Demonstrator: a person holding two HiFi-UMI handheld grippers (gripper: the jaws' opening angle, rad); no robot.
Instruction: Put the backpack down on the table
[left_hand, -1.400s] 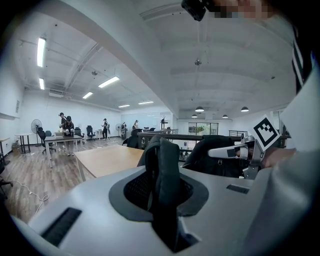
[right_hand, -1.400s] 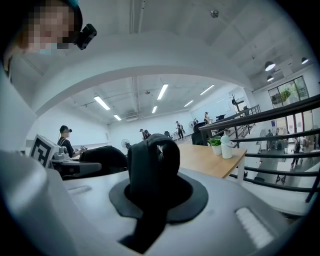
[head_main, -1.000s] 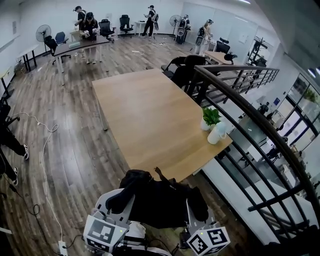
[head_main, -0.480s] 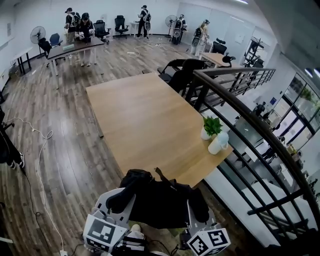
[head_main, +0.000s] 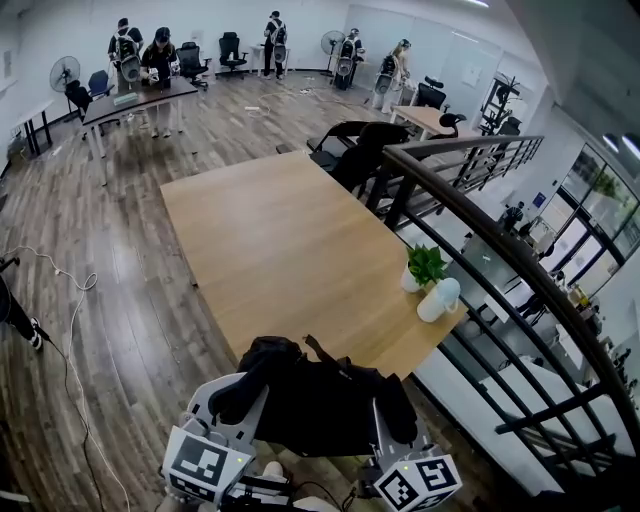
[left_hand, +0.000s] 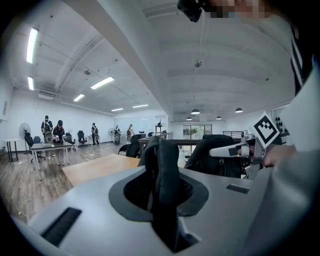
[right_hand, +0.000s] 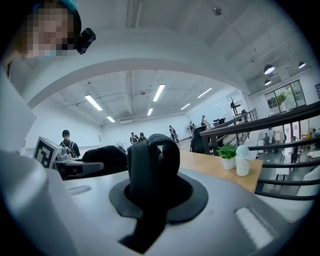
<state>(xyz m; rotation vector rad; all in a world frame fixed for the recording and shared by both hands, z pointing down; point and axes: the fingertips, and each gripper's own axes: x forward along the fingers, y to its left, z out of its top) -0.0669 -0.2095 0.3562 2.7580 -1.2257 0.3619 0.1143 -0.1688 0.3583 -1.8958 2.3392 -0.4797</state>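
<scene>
A black backpack (head_main: 320, 400) hangs between my two grippers, just before the near corner of the light wooden table (head_main: 270, 240). My left gripper (head_main: 243, 398) is shut on a black shoulder strap (left_hand: 162, 170) that stands up out of its jaws. My right gripper (head_main: 396, 412) is shut on the other black strap (right_hand: 152, 165), looped over its jaws. In the left gripper view the backpack's body (left_hand: 220, 157) bulges at right, beside the right gripper (left_hand: 240, 149). In the right gripper view the body (right_hand: 102, 157) lies at left and the table (right_hand: 215, 167) runs ahead.
A small potted plant (head_main: 424, 266) and a white bottle (head_main: 438, 298) stand at the table's right edge. A dark stair railing (head_main: 500, 250) curves along the right side. A black office chair (head_main: 350, 150) sits at the table's far end. People work at desks far back.
The table's near corner has come closer to the backpack and now sits under its top edge. Both grippers keep the same hold on the straps.
</scene>
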